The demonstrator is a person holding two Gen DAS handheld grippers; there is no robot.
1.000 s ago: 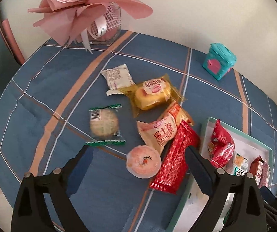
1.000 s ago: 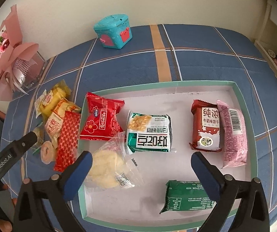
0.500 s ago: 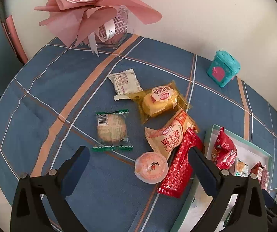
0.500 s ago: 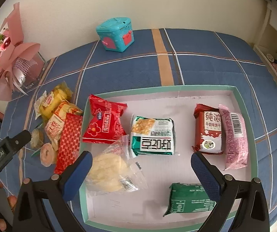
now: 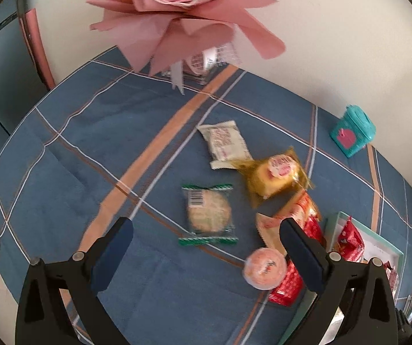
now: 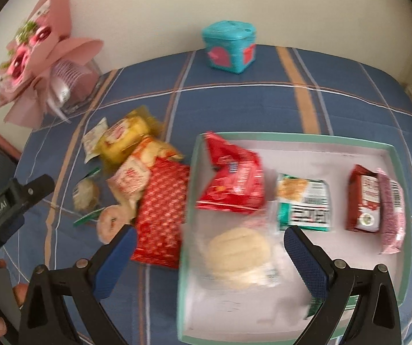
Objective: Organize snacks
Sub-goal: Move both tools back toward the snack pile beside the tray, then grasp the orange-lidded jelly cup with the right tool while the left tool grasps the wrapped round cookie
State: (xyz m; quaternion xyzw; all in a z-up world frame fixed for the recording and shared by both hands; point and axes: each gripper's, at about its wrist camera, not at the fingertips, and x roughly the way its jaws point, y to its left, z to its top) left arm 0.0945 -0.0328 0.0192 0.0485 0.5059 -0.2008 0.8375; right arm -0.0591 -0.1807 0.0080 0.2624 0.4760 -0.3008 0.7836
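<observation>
Loose snacks lie on the blue plaid cloth: a round cookie in a clear green-edged wrapper (image 5: 208, 214), a white packet (image 5: 223, 143), a yellow cake (image 5: 276, 176), an orange-white pack (image 5: 289, 218), a pink round jelly cup (image 5: 264, 268) and a red patterned bar (image 6: 161, 212). My left gripper (image 5: 204, 254) is open and empty, just in front of the cookie. My right gripper (image 6: 207, 261) is open and empty over the left part of the teal-rimmed tray (image 6: 349, 145), above a pale bun in clear wrap (image 6: 239, 256).
In the tray lie a red pack (image 6: 233, 179), a green-white pack (image 6: 305, 201), a dark red pack (image 6: 364, 198) and a pink pack (image 6: 393, 210). A pink bouquet (image 5: 186, 14) and a teal box (image 6: 229, 46) stand by the wall.
My left gripper has moved left and forward toward the cookie. My right gripper has shifted left across the tray, so the loose snack pile now shows more centrally. Both stay open.
</observation>
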